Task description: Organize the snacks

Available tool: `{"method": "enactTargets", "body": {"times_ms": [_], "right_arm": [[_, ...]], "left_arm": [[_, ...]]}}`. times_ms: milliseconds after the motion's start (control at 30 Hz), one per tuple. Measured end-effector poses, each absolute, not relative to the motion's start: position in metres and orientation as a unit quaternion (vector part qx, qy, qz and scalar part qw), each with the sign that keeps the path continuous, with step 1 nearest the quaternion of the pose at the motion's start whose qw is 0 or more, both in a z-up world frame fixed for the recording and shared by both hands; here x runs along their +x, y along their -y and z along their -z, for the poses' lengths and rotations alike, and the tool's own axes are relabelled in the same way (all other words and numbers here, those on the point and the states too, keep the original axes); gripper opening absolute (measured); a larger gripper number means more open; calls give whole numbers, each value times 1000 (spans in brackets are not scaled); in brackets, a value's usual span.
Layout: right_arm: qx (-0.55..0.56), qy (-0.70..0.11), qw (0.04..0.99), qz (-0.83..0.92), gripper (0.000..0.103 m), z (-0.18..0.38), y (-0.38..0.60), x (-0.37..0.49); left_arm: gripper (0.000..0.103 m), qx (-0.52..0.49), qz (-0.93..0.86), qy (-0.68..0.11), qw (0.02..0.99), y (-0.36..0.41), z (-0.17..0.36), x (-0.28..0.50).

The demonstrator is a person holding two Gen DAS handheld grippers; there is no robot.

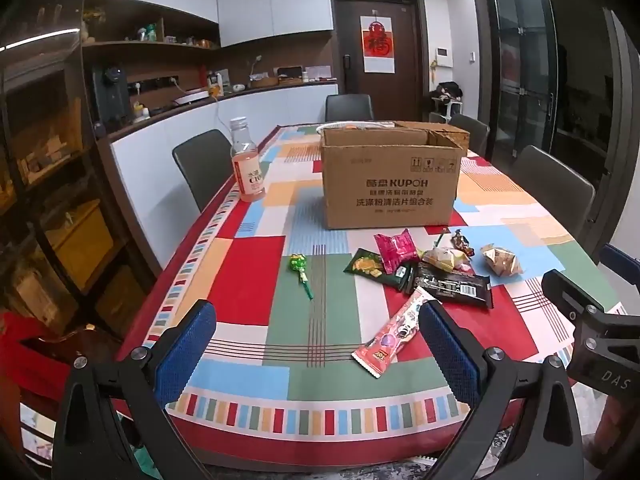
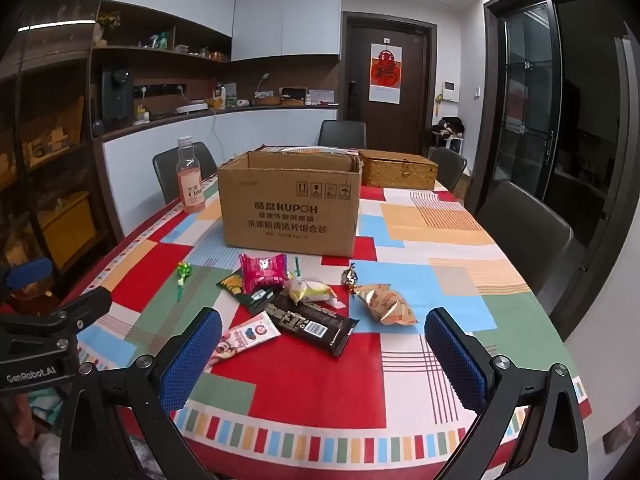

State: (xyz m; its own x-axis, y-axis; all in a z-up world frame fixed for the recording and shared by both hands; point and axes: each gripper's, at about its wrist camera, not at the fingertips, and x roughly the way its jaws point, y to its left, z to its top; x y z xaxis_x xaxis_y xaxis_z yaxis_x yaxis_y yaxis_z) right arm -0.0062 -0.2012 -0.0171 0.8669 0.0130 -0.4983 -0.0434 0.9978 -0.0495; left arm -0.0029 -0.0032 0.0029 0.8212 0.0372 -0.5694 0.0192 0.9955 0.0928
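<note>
While apparently untouched, snacks (image 2: 304, 304) beyond gripper (image 2: 322, 344)

Your left gripper (image 1: 318, 354) has black triangular arms, silver screws and blue dimpled pads. Your right gripper (image 2: 322, 358) matches; white lettering reads "DAS" on one body and "GenRobot.AI" on the other.

table (image 2: 312, 380): patterned cloth; on it: cardboard box (image 2: 290, 208); bottle (image 2: 190, 178); snacks (image 2: 308, 320); wicker basket (image 2: 400, 170)
</note>
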Motion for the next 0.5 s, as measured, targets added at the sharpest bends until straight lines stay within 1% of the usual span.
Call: {"method": "enactTargets", "body": {"times_ms": [500], "right_arm": [[-25,-262,965,-19,103,18,201,-7]], "left_arm": [[103,40,-2,-296,954,0,-1,-10]]}}
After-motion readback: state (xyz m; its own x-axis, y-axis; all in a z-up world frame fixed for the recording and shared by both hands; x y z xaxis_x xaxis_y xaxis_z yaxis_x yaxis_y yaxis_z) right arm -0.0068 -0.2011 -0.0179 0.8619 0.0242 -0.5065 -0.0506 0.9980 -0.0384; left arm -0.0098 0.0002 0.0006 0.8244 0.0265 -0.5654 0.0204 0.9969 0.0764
